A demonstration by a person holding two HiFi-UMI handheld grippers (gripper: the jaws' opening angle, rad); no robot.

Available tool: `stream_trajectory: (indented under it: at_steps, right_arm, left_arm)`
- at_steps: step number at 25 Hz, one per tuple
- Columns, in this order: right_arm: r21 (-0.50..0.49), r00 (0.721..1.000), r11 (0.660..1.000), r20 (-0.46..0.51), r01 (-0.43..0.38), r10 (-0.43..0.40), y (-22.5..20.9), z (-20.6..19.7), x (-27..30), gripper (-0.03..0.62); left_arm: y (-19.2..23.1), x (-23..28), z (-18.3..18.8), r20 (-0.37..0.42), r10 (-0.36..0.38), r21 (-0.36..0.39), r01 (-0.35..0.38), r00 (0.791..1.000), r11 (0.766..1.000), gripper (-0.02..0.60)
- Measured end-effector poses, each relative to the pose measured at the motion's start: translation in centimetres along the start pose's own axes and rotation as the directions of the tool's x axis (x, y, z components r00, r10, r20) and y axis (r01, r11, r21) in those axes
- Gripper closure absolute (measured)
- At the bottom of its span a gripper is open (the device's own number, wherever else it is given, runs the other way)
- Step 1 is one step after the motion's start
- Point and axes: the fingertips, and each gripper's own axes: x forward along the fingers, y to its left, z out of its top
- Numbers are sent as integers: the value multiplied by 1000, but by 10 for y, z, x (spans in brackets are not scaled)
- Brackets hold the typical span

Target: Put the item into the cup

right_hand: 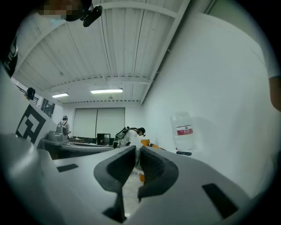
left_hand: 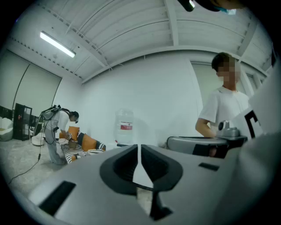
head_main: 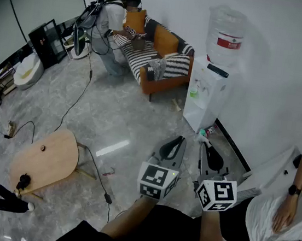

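Grey marble floor (head_main: 112, 117), white walls; water dispenser (head_main: 207, 91) far right, striped sofa (head_main: 159, 57) far back. Near, left tool (head_main: 180, 141) and right tool (head_main: 203, 146) side by side above floor, each clenched on nothing. Small dark thing (head_main: 42, 148) on wooden table (head_main: 51, 165), left: too small to tell whether cup or item.

Left tongs (head_main: 179, 141) and right tongs (head_main: 203, 147) are held side by side, near each other, just ahead of the torso (head_main: 157, 239) and pointing away from it. In both, the jaws are closed tip to tip with nothing between them. A marker cube (head_main: 158, 182) caps each tool's rear. The forearms (head_main: 132, 219) run back to the torso.
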Motion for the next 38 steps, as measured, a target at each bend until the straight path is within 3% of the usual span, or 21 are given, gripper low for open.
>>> stream_trajectory:
  at_steps: [22, 38]
  right_arm:
    - [5, 1000, 1000, -5, 10, -10, -18, -6, -6, 556]
    - [-17, 1000, 1000, -10, -25, 25, 0, -13, 6, 556]
  left_arm:
    - [-16, 10, -11, -20, -26, 7, 26, 999, 1000, 551]
    - [6, 2, -16, -5, -9, -18, 9, 1000, 1000, 551]
